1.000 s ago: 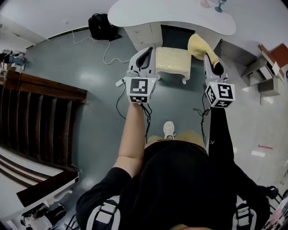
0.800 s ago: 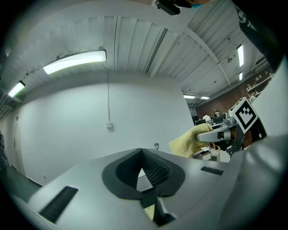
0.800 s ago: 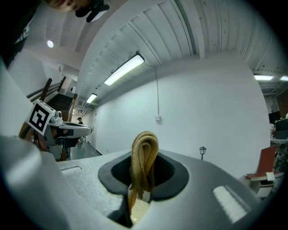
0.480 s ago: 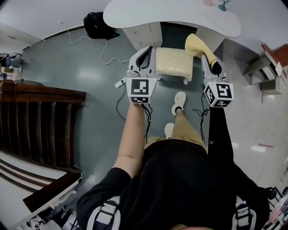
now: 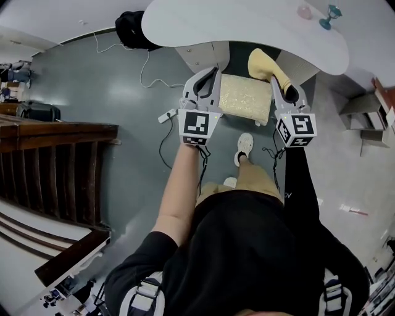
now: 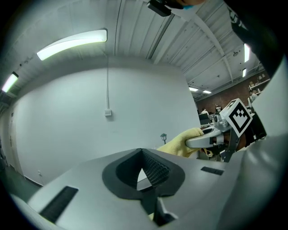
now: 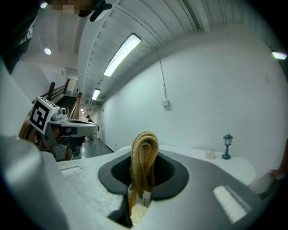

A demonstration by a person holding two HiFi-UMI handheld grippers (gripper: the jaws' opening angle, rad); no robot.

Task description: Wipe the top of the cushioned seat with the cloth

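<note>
The cushioned seat [image 5: 245, 97], pale yellow with white legs, stands on the grey floor half under a white table [image 5: 247, 24]. My right gripper [image 5: 285, 89] is shut on a yellow cloth [image 5: 265, 65] and hangs over the seat's right edge; the cloth bunches up above the far right corner. In the right gripper view the cloth [image 7: 144, 157] stands folded between the jaws. My left gripper [image 5: 207, 83] is shut on nothing and hovers at the seat's left edge. The left gripper view looks over its shut jaws at the cloth [image 6: 180, 143].
A small teal lamp [image 5: 327, 15] and a pink item [image 5: 304, 11] stand on the table. A black bag [image 5: 133, 28] and cables [image 5: 163, 117] lie on the floor at left. Dark wooden stairs [image 5: 55, 166] fill the left side. The person's shoe [image 5: 244, 148] is before the seat.
The person has stepped forward, one foot now out toward the seat. Both grippers have come closer to the seat, the right one still holding the cloth.
</note>
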